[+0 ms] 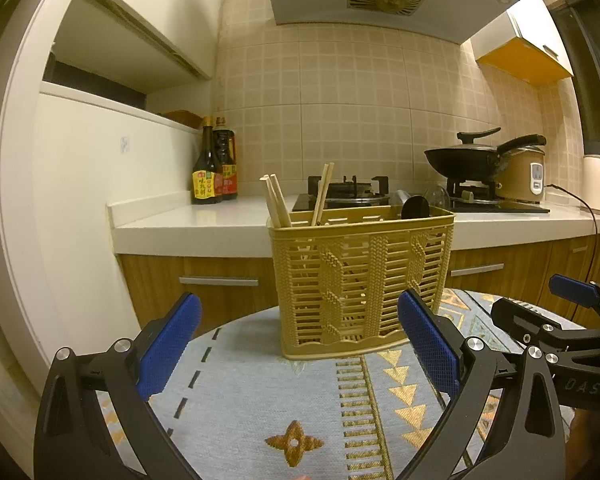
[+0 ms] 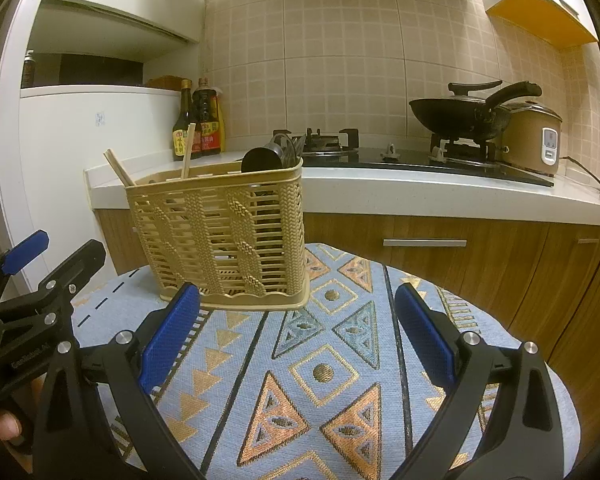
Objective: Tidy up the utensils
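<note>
A tan plastic utensil basket [image 1: 360,280] [image 2: 224,236] stands upright on a round table with a patterned blue cloth [image 1: 260,400] [image 2: 324,360]. Wooden chopsticks [image 1: 278,200] [image 2: 120,170] lean out of its left compartment. A dark ladle [image 1: 415,207] [image 2: 262,159] and other dark utensils stick out of the right end. My left gripper [image 1: 300,344] is open, just short of the basket, with nothing between its fingers. My right gripper [image 2: 298,332] is open too, over bare cloth to the basket's right. Each gripper shows at the edge of the other's view.
Behind the table runs a white counter [image 1: 204,224] with wooden drawers below. On it stand two sauce bottles [image 1: 214,168], a gas hob with a black wok [image 2: 460,114], a rice cooker [image 2: 534,140] and a white kettle [image 1: 598,180]. A hand [image 2: 4,424] shows at lower left.
</note>
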A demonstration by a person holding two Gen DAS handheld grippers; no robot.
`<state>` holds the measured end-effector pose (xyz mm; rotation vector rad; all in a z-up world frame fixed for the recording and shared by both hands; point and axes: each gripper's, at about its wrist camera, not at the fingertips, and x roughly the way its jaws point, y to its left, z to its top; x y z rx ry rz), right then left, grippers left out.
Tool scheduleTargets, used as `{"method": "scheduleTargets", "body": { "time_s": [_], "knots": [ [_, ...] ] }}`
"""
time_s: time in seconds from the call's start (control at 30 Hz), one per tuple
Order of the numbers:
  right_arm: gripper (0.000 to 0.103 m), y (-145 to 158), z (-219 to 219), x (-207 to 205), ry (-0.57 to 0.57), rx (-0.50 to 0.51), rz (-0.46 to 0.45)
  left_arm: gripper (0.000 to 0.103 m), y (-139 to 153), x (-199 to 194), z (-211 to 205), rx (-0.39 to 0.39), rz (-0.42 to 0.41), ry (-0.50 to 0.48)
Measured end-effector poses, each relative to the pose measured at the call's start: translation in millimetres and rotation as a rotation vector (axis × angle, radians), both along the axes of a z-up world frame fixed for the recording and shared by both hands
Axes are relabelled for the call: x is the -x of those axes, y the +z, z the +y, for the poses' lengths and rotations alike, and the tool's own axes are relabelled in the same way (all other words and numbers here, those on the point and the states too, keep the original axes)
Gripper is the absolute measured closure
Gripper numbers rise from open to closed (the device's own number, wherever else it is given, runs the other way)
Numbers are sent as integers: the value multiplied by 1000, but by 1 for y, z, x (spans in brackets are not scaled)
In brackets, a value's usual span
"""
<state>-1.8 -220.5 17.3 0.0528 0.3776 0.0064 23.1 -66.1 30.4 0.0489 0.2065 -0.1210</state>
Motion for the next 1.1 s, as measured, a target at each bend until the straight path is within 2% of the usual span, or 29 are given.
{"method": "scheduleTargets", "body": {
  "time_s": [1.1],
  "knots": [
    [10, 0, 2, 0, 8, 10, -6, 8, -2, 0, 0, -1, 3, -15]
  ]
}}
